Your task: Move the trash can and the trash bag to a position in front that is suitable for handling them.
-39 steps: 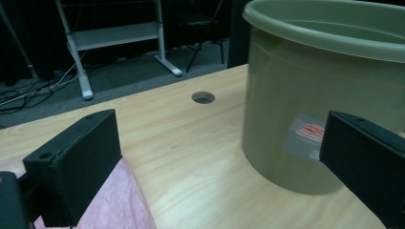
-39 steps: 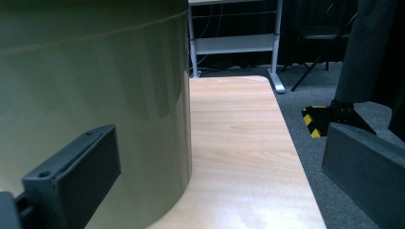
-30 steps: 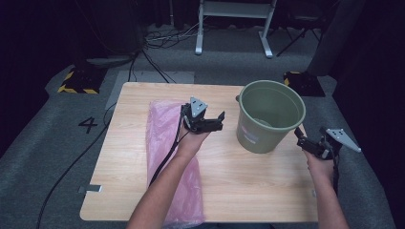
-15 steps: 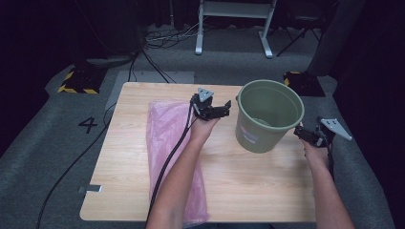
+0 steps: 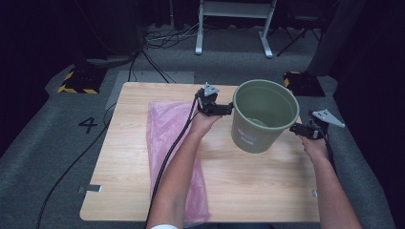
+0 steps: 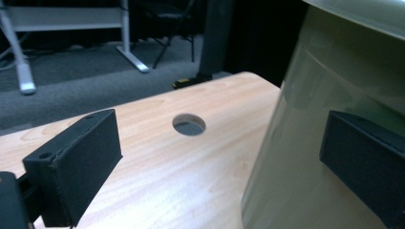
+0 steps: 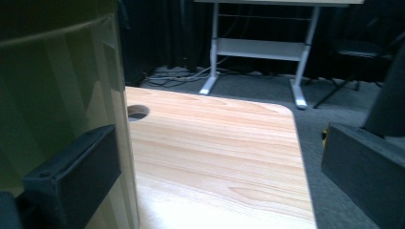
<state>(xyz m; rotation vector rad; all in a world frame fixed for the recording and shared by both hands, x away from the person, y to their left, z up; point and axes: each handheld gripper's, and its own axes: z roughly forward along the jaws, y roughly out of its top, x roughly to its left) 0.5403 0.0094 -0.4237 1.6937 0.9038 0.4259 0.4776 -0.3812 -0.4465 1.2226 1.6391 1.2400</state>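
A green plastic bucket point(image 5: 262, 119) stands upright on the wooden table point(image 5: 267, 186). My left gripper point(image 5: 224, 109) is open at the bucket's left side, just under the rim. In the left gripper view point(image 6: 215, 138) one jaw lies in front of the bucket wall point(image 6: 310, 143) and the other over bare table. My right gripper point(image 5: 298, 129) is open at the bucket's right side. In the right gripper view point(image 7: 219, 143) its left jaw sits against the bucket wall point(image 7: 57, 86). A pink plastic bag point(image 5: 167, 138) lies flat along the table's left half, under my left forearm.
A round cable hole point(image 6: 189, 125) pierces the table behind the bucket, also seen as the hole point(image 7: 138, 111) in the right gripper view. The left gripper's cable point(image 5: 172, 143) trails over the bag. Beyond the table is grey carpet with a white desk frame point(image 5: 234, 28).
My left gripper has moved forward and right to the bucket's left side. My right gripper has moved in towards the bucket's right side. The bucket and bag have stayed put.
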